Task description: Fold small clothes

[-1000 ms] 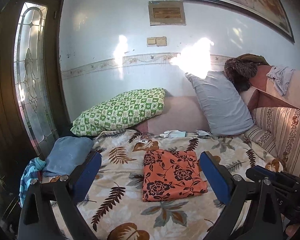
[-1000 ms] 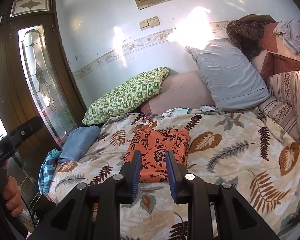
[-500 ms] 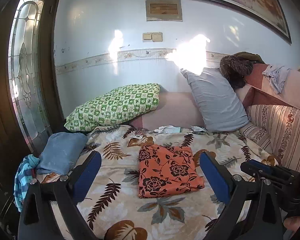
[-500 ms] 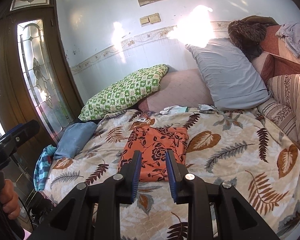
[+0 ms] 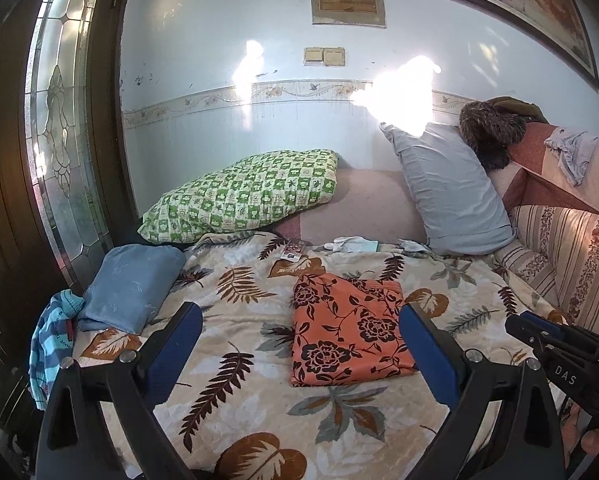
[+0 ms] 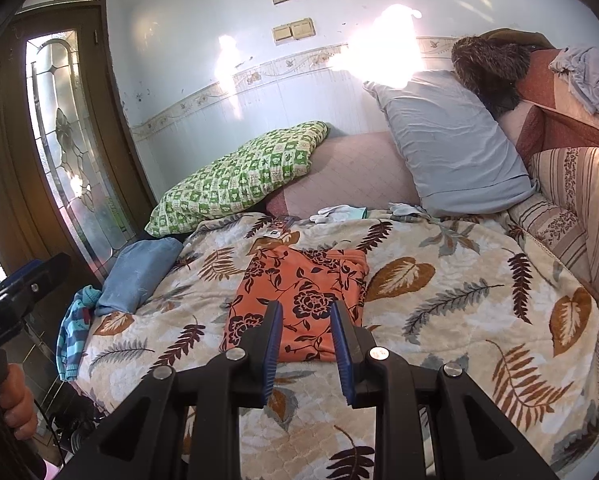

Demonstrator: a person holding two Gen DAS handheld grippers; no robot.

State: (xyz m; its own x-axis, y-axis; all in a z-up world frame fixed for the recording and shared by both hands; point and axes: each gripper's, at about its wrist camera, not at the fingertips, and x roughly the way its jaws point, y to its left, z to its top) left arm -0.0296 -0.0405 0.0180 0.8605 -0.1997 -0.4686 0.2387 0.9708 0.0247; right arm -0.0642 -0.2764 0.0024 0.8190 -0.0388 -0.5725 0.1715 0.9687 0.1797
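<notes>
A folded orange garment with black flowers [image 5: 347,332] lies flat in the middle of the leaf-patterned blanket [image 5: 235,364]. My left gripper [image 5: 299,312] hovers near the bed's front edge, open wide with nothing between its blue pads; the garment lies beyond it. In the right wrist view my right gripper [image 6: 306,308] hangs over the near edge of the same garment [image 6: 299,280]. Its pads stand a narrow gap apart and grip nothing. Each gripper shows at the edge of the other's view: the right gripper [image 5: 547,336] and the left gripper [image 6: 27,284], the latter held by a hand [image 6: 17,408].
A folded blue cloth [image 5: 131,284] and a striped blue garment [image 5: 51,340] sit at the bed's left edge by the glass door. A green checked pillow [image 5: 247,196], a grey pillow [image 5: 451,192] and white gloves [image 5: 351,245] lie at the back. A striped sofa back [image 5: 571,256] borders the right.
My left gripper has drifted slightly and sunk a little, so its view has shifted. The orange garment has not moved. Both grippers keep the same jaw width.
</notes>
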